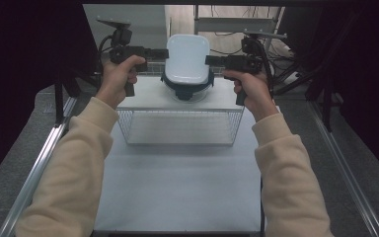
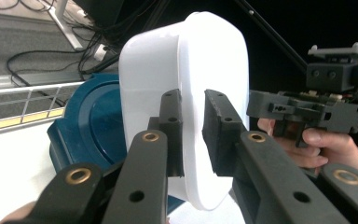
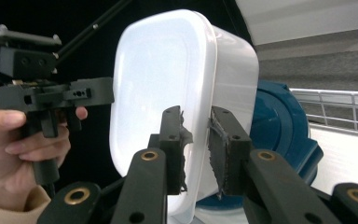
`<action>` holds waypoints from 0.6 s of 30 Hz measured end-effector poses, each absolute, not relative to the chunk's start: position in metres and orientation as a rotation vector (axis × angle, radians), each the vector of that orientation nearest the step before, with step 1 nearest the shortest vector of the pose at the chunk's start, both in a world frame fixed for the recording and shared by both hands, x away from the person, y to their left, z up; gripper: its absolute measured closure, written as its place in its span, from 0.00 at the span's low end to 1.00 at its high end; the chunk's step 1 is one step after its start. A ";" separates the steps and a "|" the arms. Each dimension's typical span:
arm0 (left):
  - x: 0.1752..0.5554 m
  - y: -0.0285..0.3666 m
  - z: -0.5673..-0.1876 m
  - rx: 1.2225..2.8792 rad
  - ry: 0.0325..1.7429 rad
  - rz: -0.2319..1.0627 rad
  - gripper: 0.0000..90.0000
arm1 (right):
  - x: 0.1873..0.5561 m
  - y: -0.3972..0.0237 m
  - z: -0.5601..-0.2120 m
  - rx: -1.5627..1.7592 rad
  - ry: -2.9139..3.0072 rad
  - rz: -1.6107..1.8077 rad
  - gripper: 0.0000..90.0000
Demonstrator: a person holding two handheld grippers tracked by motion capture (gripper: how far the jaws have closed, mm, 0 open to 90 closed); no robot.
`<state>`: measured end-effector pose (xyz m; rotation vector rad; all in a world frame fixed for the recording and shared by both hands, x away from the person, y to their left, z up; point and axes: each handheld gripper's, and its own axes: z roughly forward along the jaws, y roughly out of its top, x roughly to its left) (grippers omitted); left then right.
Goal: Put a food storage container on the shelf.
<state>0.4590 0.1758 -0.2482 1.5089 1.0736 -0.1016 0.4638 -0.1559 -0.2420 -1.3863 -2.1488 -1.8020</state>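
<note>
White tabletop carries a wire rack, dark room around. Left gripper and right gripper each pinch a rim of the white tub above the blue lid; front tabletop free.

White worktop runs down the middle, with metal rails along its left and right edges and grey speckled floor outside them. Black curtains close off both sides; a dark stand leg sits at the left one. Far end: pale floor strip, tangle of black cables, light-coloured metal frame.
</note>
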 end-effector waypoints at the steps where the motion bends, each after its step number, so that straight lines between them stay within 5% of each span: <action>1: 0.463 0.177 -0.250 1.496 1.087 -0.119 0.86 | 0.466 -0.156 -0.243 -1.391 -2.130 -1.808 0.83; 18: 0.498 0.181 -0.272 1.361 1.196 -0.269 0.83 | 0.496 -0.156 -0.259 -1.507 -1.889 -1.813 0.81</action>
